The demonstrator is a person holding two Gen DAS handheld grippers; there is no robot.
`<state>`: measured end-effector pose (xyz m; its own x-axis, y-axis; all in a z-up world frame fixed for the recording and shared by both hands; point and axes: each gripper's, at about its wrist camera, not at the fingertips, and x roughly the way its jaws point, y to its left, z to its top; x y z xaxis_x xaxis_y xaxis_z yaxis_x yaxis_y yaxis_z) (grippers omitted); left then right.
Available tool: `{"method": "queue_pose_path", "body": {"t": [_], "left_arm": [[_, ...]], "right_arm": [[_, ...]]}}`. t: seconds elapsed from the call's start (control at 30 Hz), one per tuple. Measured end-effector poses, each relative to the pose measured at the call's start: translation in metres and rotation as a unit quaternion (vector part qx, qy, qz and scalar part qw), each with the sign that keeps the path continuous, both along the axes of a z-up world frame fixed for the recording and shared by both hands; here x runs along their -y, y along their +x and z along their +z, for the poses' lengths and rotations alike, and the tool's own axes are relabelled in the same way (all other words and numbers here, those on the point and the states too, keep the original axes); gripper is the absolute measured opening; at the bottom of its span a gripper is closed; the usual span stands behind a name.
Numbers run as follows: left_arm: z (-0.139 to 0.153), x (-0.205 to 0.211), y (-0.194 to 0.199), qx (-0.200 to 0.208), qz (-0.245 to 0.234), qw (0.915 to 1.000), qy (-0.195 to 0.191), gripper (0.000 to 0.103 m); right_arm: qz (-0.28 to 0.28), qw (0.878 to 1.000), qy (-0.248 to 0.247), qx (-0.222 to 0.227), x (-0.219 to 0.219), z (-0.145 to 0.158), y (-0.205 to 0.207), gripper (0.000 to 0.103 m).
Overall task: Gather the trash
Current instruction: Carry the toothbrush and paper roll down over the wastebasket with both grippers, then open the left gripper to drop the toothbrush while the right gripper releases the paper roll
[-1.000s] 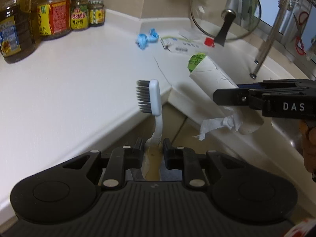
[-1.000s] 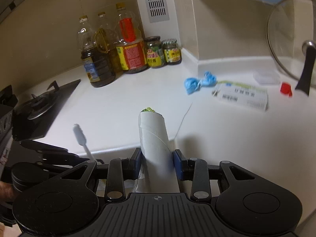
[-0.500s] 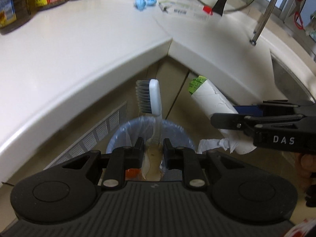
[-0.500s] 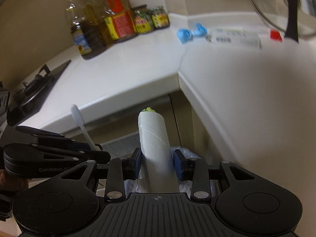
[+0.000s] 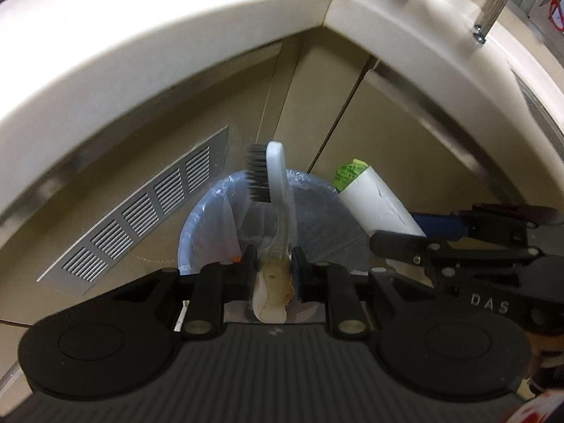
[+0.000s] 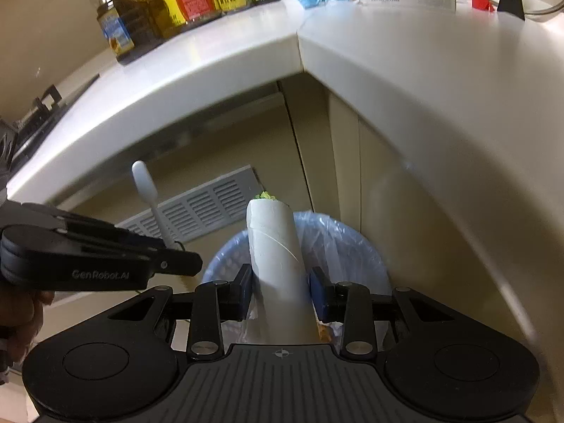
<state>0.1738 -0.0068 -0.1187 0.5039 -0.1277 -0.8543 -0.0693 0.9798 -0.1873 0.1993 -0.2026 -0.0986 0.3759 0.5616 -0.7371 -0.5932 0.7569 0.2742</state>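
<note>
White toothbrush [image 5: 276, 179] and paper tube [image 6: 276, 246], each clamped in fingers, are now hanging over the lined bin [image 6: 338, 243] instead of the desk [image 6: 405, 46]; release is probably next.

Both grippers are dropping from counter height toward the bin.
The left gripper [image 5: 273, 264], carrying the toothbrush [image 5: 273, 176], and the right gripper [image 6: 280, 290], carrying the tube [image 6: 275, 246], are now hanging over the lined bin [image 6: 352, 243] below the counter [image 6: 405, 70].
</note>
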Motion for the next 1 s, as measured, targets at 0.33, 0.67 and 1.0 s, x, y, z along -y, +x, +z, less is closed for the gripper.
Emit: {"method": "queue_pose_path", "body": {"t": [0.33,0.67,1.0], "left_arm": [[-0.034,-0.001,0.015,-0.018,0.0,0.9998,0.0,0.018],[-0.058,0.004,0.031,-0.028,0.001,0.9996,-0.001,0.018],[-0.066,0.007,0.037,-0.042,-0.003,0.9991,0.003,0.019]], "right_arm": [[-0.023,1.0,-0.008,-0.009,-0.005,-0.031,0.007,0.035],[-0.035,0.999,-0.014,-0.018,-0.01,-0.049,0.018,0.035],[-0.039,0.999,-0.016,-0.026,-0.01,-0.057,0.022,0.035]]}}
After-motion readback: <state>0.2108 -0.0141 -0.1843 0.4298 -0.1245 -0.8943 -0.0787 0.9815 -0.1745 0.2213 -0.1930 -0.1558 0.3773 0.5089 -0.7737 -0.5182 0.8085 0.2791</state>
